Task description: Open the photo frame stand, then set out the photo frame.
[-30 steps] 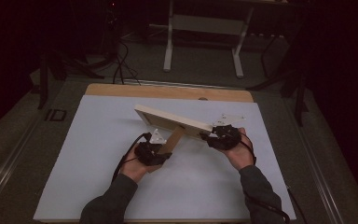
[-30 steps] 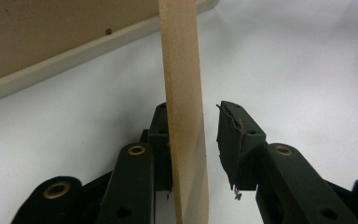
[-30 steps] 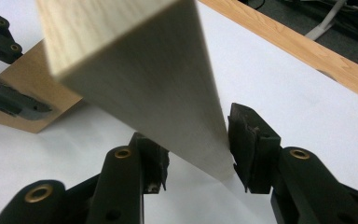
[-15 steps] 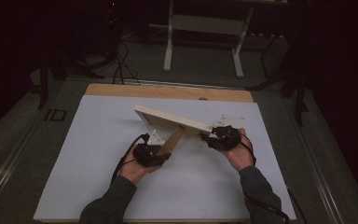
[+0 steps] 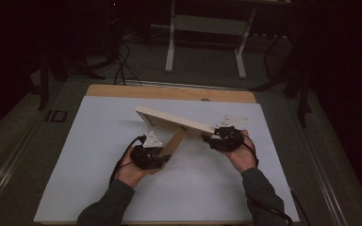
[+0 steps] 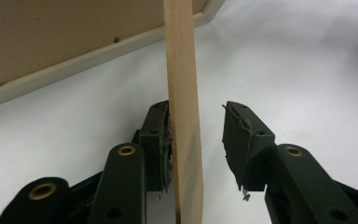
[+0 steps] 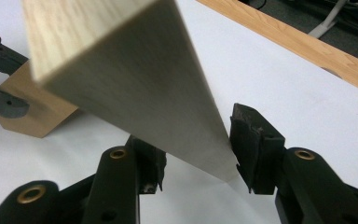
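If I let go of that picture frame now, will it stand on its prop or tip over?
Probably tippy: the picture frame leans raised on one thin flat stand leg, which gives a narrow footing. It looks stiff, light wood, unlikely to flex. The left hand-held gripper has a gap beside the leg, so it may already be unsupported there.

Frame (image 7: 135, 84) corner between right gripper (image 7: 200, 149)

No readable text, labels or numbers anywhere.

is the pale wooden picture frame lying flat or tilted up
Tilted up: the pale wooden picture frame rises off the white table, propped by its brown stand.
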### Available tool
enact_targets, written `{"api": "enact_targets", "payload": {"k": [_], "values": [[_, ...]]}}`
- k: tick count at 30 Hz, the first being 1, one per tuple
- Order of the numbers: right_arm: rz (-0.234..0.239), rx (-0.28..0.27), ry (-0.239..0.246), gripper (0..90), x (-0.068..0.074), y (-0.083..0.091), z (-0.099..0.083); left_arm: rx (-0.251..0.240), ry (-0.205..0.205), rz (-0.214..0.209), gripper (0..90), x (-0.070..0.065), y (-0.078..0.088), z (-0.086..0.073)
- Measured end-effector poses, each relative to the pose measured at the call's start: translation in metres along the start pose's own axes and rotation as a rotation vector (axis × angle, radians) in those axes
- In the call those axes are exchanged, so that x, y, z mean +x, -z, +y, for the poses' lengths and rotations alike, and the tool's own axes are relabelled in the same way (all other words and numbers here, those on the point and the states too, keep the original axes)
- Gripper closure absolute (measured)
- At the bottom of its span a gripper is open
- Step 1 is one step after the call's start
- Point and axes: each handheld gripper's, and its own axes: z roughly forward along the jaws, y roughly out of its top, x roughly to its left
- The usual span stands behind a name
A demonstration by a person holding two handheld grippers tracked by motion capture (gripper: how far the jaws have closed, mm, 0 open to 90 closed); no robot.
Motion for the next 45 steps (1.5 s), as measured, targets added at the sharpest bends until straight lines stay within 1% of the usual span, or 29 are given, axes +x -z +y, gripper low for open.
{"api": "enact_targets", "payload": {"k": [5, 9, 12, 14, 16, 20, 22, 24, 30, 33, 36, 38, 40, 41, 44, 45], "values": [[0.008, -0.001, -0.008, 52.9, 0.000, 0.000, 0.000, -0.007, 0.006, -0.013, 61.8, 0.002, 0.003, 0.000], [0.013, 0.005, -0.003, 52.4, 0.000, 0.000, 0.001, -0.019, 0.012, -0.018, 61.7, 0.003, 0.005, 0.000], [0.013, 0.007, 0.002, 52.0, 0.000, 0.000, 0.001, -0.040, 0.011, -0.036, 61.2, 0.004, 0.008, 0.001], [0.013, 0.005, -0.002, 51.4, 0.000, 0.000, 0.001, -0.046, 0.011, -0.039, 60.9, 0.004, 0.009, 0.002], [0.016, 0.005, -0.009, 50.7, 0.000, 0.000, 0.001, -0.075, 0.018, -0.046, 60.8, 0.008, 0.014, 0.004], [0.022, 0.002, -0.020, 50.6, -0.001, 0.000, 0.001, -0.095, 0.025, -0.043, 61.3, 0.011, 0.021, 0.007], [0.022, 0.002, -0.022, 50.6, -0.001, 0.000, 0.001, -0.095, 0.025, -0.043, 61.6, 0.011, 0.021, 0.007], [0.022, 0.002, -0.022, 50.6, -0.001, 0.000, 0.001, -0.107, 0.019, -0.030, 61.8, 0.013, 0.024, 0.011], [0.018, -0.005, -0.021, 50.3, 0.000, 0.000, -0.001, -0.126, 0.032, -0.015, 60.8, 0.016, 0.027, 0.015], [0.019, 0.001, -0.017, 50.3, 0.000, 0.001, -0.001, -0.139, 0.049, -0.006, 60.8, 0.019, 0.030, 0.017], [0.018, -0.004, -0.017, 49.8, 0.000, 0.003, -0.001, -0.144, 0.049, -0.003, 60.8, 0.020, 0.030, 0.018], [0.018, -0.003, -0.022, 49.5, 0.000, 0.005, -0.001, -0.154, 0.057, 0.001, 60.8, 0.022, 0.032, 0.021], [0.021, 0.003, -0.026, 48.5, -0.001, 0.006, -0.003, -0.157, 0.059, 0.005, 60.8, 0.022, 0.033, 0.021], [0.025, 0.011, -0.026, 47.9, -0.002, 0.006, -0.004, -0.162, 0.070, 0.005, 61.1, 0.024, 0.033, 0.022], [0.027, 0.026, -0.024, 47.6, -0.003, 0.006, -0.008, -0.161, 0.078, 0.009, 62.1, 0.026, 0.034, 0.024], [0.029, 0.030, -0.023, 47.6, -0.004, 0.006, -0.010, -0.161, 0.088, 0.007, 62.5, 0.028, 0.034, 0.025]]}}
